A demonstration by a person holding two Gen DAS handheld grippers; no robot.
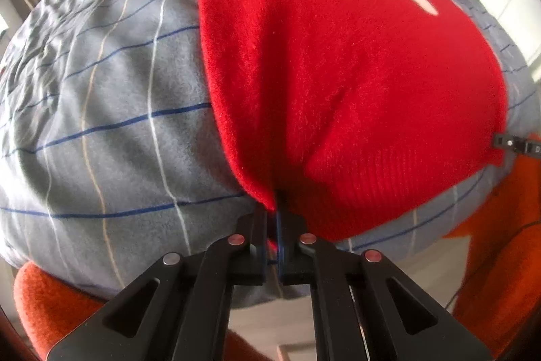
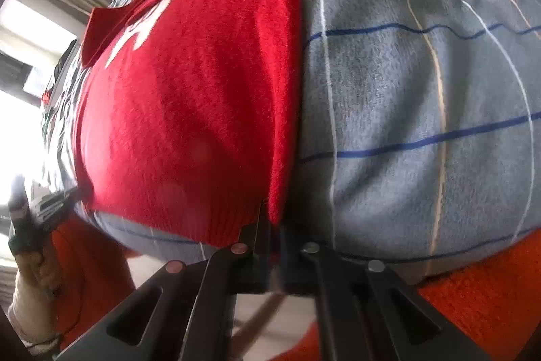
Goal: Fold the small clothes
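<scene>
Red sweater (image 1: 338, 83), fuzzy knit with ribbed hem and a white motif near the top, lies flat on a grey-blue checked fleece blanket (image 1: 101, 124) (thin blue and white lines). Orange upholstery (image 1: 44, 300) shows below the blanket. Left gripper (image 1: 274, 219) is pressed together, pinching the hem's corner. Right gripper (image 2: 270, 225) likewise pinches the opposite hem corner.
</scene>
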